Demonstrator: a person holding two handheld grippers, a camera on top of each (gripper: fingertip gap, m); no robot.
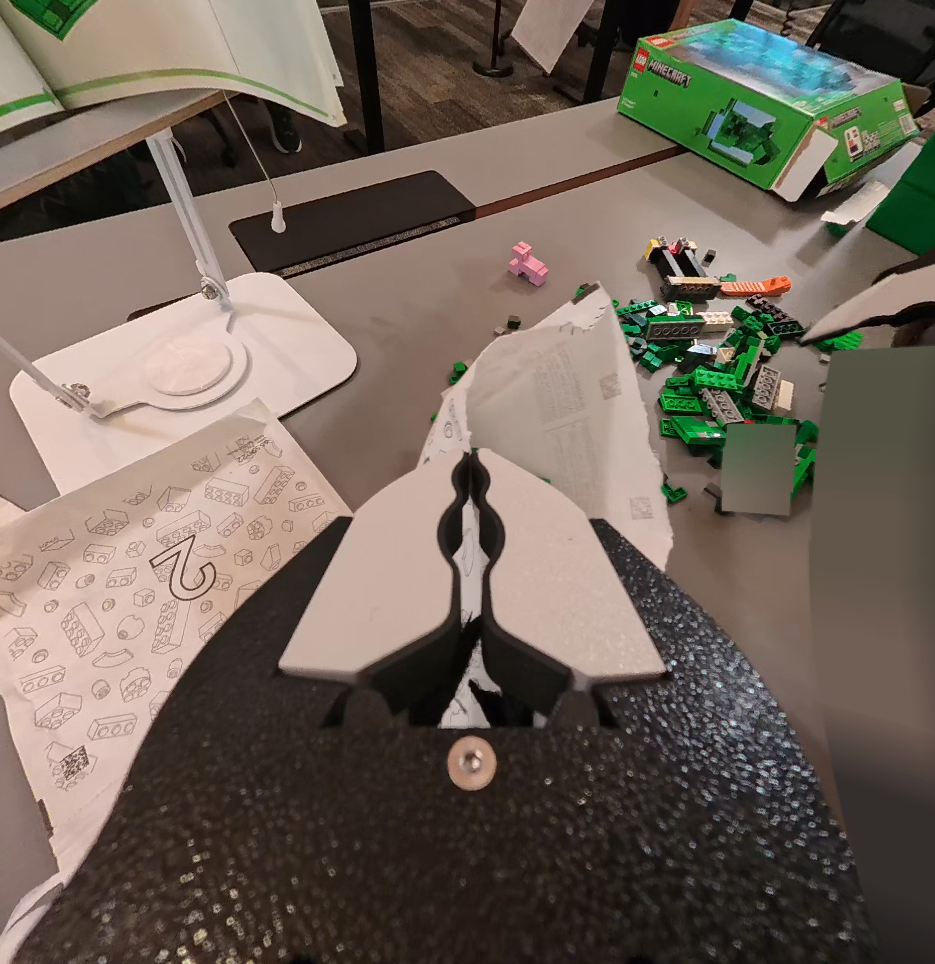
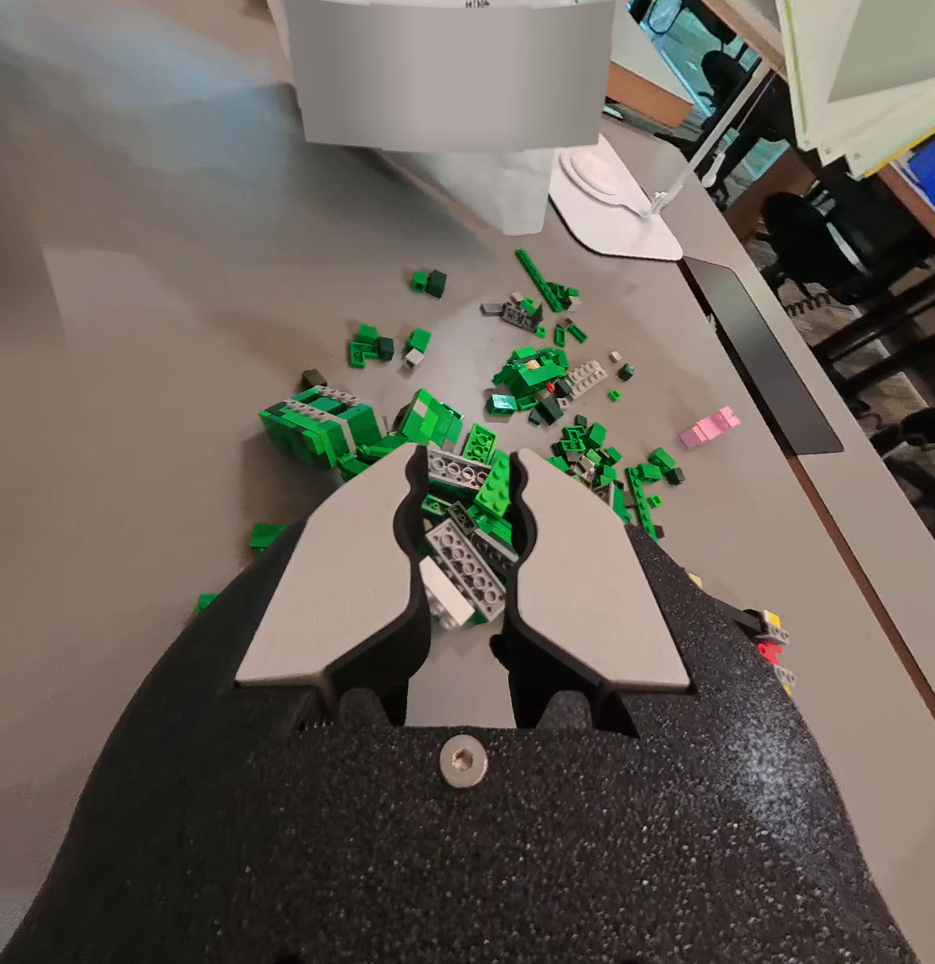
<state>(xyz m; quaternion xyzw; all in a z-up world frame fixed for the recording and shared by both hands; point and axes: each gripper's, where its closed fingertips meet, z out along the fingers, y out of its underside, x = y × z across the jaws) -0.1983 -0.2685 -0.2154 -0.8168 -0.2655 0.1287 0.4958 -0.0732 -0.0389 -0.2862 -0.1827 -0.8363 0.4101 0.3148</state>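
Grey counter (image 1: pixel 403 334) in an office-type room, dark carpet and chair legs behind it. Landmark = the brick pile (image 1: pixel 726 375).

Left to right, left wrist view:
- White stand base (image 1: pixel 194 365) with thin metal legs, far left of the pile; open booklet (image 1: pixel 142 52) propped above it.
- Printed paper bag (image 1: pixel 116 563) lying flat, left of the pile, partly under the left hand-held gripper (image 1: pixel 470 461).
- Left hand-held gripper: jaws pinched together on a torn paper bag (image 1: pixel 570 412), which stands up just left of the pile, torn edge uppermost. Its long axis runs away from the camera, roughly in line with the fingers.
- Pink brick figure (image 1: pixel 529 265) behind the pile, well apart from it.
- Green toy box (image 1: pixel 768 104) far behind the pile, end flap open.
- Orange tool (image 1: pixel 755 288) at the pile's back edge.
- Tip of the right hand-held gripper (image 1: pixel 841 328) shows at the pile's right side.

Right wrist view:
- Right hand-held gripper (image 2: pixel 465 459) directly over the pile (image 2: pixel 470 469), jaws partly apart, nothing gripped. Grey holed bricks (image 2: pixel 468 568) and a green brick (image 2: pixel 494 485) show through the gap below.
- Green built block (image 2: pixel 319 425) left of the fingertips.

Right hand-held gripper is nearer the pile; left one is occupied with the bag.

View differences: only the left view shows the bags, box and booklet. Only the right view shows the built block and the bricks directly under the right fingers; the torn bag there is mostly behind a blur patch.
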